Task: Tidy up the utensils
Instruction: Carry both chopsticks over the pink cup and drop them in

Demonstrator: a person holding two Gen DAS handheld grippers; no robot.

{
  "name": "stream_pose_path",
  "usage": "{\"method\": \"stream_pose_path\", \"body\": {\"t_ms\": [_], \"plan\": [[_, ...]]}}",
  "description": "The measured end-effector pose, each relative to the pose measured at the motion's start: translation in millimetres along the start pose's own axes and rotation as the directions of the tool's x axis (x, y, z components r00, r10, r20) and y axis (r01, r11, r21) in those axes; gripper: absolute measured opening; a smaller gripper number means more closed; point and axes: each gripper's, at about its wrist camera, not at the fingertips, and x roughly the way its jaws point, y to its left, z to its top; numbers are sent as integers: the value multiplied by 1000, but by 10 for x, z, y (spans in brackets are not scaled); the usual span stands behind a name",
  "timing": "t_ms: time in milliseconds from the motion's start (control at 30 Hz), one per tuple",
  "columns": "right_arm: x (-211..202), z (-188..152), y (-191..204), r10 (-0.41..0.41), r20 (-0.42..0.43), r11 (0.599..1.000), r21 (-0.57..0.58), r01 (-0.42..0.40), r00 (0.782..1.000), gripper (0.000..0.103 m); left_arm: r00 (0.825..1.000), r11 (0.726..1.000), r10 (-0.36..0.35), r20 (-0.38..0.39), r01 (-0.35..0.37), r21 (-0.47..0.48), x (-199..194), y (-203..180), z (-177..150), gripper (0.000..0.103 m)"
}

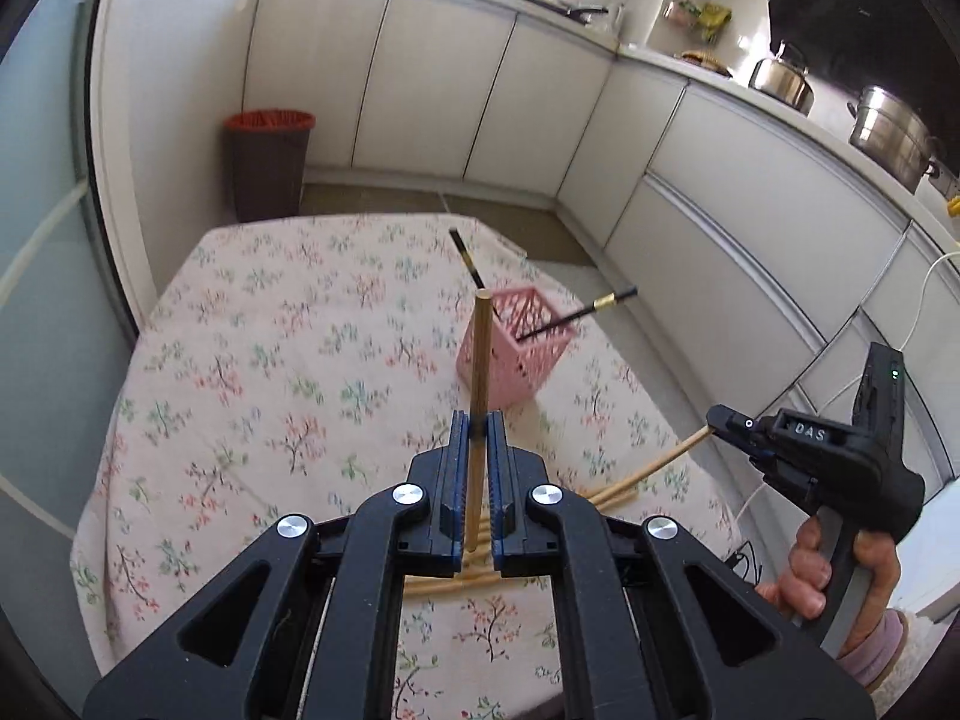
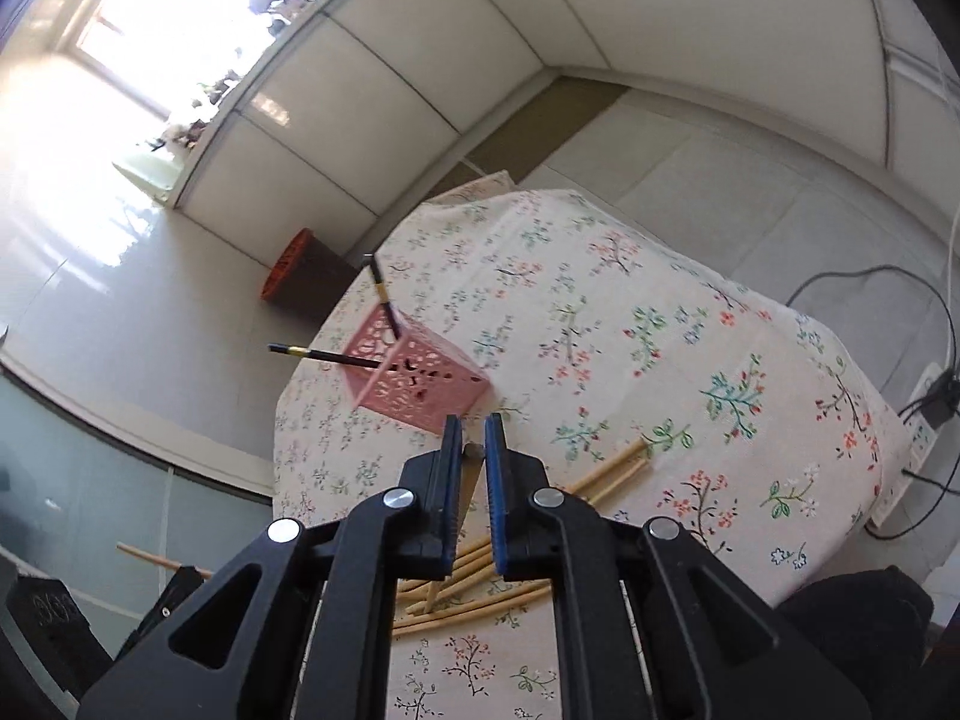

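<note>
We are working over a tabletop [image 1: 252, 360] under a floral cloth, with a pink perforated basket [image 1: 513, 354] standing toward its far side, two black chopsticks [image 1: 573, 317] already leaning out of it. A loose pile of bamboo chopsticks [image 2: 480, 588] lies on the cloth near us. Our left hand-held gripper [image 1: 478, 426] is closed on one bamboo chopstick [image 1: 482, 360], held upright just short of the basket. Our right hand-held gripper [image 2: 474, 438] has its jaws narrowly parted around another bamboo chopstick [image 2: 471, 480]; the left view shows it lifted clear. We judge this the carrying step: next, bring each stick over the basket's mouth, tip downward, and release.
</note>
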Motion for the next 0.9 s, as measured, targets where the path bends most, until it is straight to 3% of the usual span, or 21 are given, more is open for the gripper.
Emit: {"method": "stream_pose_path", "body": {"t_ms": [200,500,900], "plan": [[-138,6,467,71,18,986,-150,-68,997,8,999,1000,-10,49,10,-14,-159,44,97,5],[-546,247,870,109,18,966,-236,-102,994,8,988,999,-28,155,21,48,-475,-159,507,5],[-924,1002,1444,122,186,938,-342,-52,975,8,976,993,-20,217,-6,118,-371,-438,1050,5]]}}
